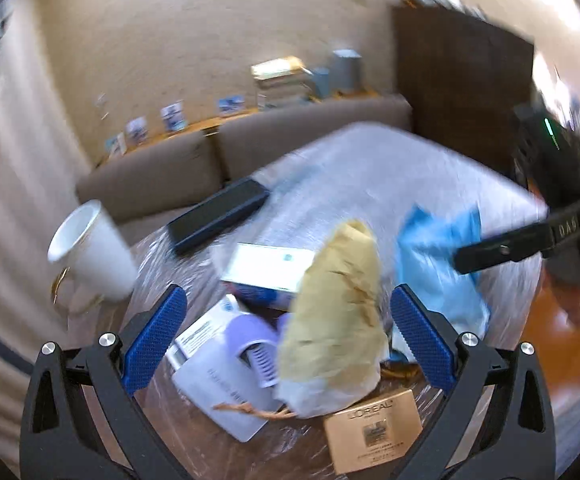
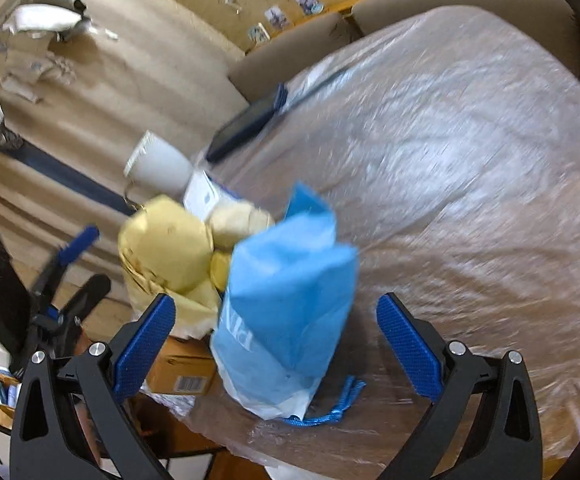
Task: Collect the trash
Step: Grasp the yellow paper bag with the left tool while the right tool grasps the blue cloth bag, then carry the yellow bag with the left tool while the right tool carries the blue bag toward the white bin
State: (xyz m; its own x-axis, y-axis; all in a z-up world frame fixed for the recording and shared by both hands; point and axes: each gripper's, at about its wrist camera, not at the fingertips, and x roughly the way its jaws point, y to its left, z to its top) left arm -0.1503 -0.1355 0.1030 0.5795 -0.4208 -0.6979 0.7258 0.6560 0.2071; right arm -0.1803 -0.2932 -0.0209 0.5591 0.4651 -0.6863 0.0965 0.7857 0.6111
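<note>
- The left gripper [image 1: 288, 334] hangs above the near end of the table [image 1: 389, 172] with its blue-padded fingers [image 1: 154, 336] spread wide apart and nothing held between them.
- A yellow paper bag [image 1: 335, 328] stands upright between those fingers without touching either pad; its twisted cord handle [image 1: 250, 410] trails toward the near side.
- Left of the yellow bag lies a white box [image 1: 214, 372] with a lilac item pictured on it, and beyond that a white-and-blue box [image 1: 270, 270].
- A gold box [image 1: 373, 428] lies at the near edge, just beside the base of the yellow bag.
- A white cup [image 1: 94, 248] stands at the far left edge of the table, and a dark flat case [image 1: 218, 214] lies beyond the boxes.
- The right gripper [image 2: 276, 346] also has its fingers set wide apart, holding nothing.
- A blue paper bag [image 2: 286, 312] stands upright between its pads, a blue cord [image 2: 329, 408] lying at its base on the right.
- In the right wrist view the yellow bag sits just left of the blue one, touching or nearly so.
- The table is covered with clear plastic film [image 2: 469, 160], crinkled and shiny.
- Both views are blurred by motion.
</note>
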